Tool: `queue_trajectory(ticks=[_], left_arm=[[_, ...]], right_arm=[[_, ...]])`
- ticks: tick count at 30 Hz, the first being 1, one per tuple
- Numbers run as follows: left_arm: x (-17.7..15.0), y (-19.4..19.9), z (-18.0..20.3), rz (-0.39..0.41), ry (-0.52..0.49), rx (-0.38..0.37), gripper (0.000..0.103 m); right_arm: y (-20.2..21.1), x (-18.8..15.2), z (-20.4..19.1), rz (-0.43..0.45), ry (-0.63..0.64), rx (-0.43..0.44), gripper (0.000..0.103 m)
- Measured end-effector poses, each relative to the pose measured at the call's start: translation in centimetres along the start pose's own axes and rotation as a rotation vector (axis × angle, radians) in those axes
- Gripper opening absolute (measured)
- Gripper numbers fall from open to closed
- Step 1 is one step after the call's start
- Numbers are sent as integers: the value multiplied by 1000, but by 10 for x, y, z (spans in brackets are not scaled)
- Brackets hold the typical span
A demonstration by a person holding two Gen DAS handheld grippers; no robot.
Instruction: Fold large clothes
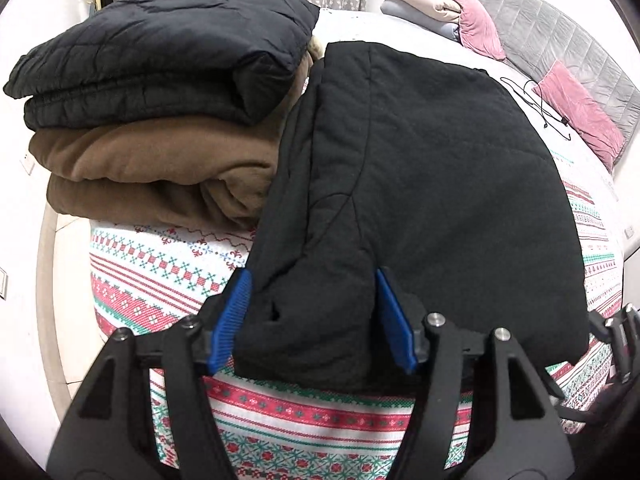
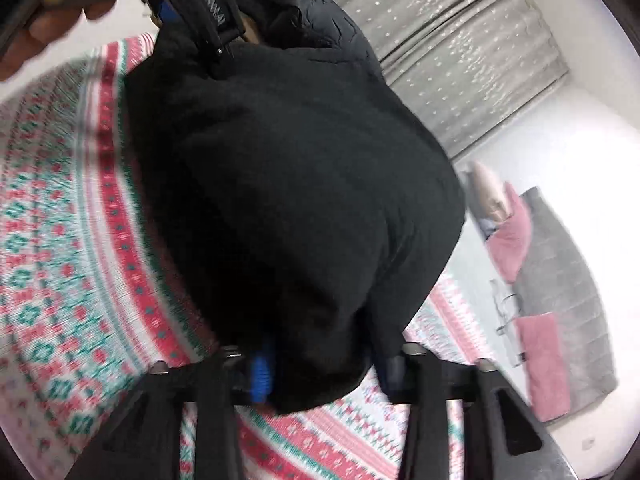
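A folded black padded garment (image 1: 420, 180) lies on the patterned bedspread (image 1: 160, 280). Its thick near-left corner fills the gap between the blue pads (image 1: 236, 320) of my left gripper (image 1: 316, 320), which is shut on it. The right wrist view is blurred. There the same garment (image 2: 280, 180) bulges between the pads (image 2: 262, 372) of my right gripper (image 2: 324, 370) at its near corner, and I cannot make out whether they press on it. The left gripper's body (image 2: 208, 12) and a hand (image 2: 60, 12) show at the garment's far end.
A folded black coat (image 1: 160, 52) sits on a folded brown garment (image 1: 152, 168), stacked just left of the garment. Pink pillows (image 1: 580, 116), a grey headboard (image 1: 560, 32) and a thin black cable (image 1: 540, 108) lie at the bed's far right. Curtains (image 2: 460, 40) hang behind.
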State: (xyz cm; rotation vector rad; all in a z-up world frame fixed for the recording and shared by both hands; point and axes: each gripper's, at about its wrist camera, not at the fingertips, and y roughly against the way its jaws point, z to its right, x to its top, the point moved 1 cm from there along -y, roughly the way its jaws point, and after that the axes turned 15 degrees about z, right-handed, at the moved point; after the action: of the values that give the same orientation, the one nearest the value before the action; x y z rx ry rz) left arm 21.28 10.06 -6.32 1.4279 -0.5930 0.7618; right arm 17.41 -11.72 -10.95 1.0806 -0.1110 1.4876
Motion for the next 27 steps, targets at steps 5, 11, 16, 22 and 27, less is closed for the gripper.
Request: queue_trajectory(ticks=[5, 11, 16, 22, 27], left_arm=[[2, -2, 2, -6, 0, 8, 66], [7, -8, 1, -25, 11, -5, 68], [4, -13, -7, -44, 30, -13, 72], [5, -16, -5, -42, 11, -10, 73], [17, 13, -4, 52, 35, -37, 71]], right_arm=[[29, 14, 98, 93, -523, 245, 53], [33, 56, 149, 282, -755, 393, 53], [-47, 60, 115, 6, -640, 352, 40], [-70, 18, 72, -11, -601, 259, 40], [-67, 13, 79, 5, -677, 272, 40]])
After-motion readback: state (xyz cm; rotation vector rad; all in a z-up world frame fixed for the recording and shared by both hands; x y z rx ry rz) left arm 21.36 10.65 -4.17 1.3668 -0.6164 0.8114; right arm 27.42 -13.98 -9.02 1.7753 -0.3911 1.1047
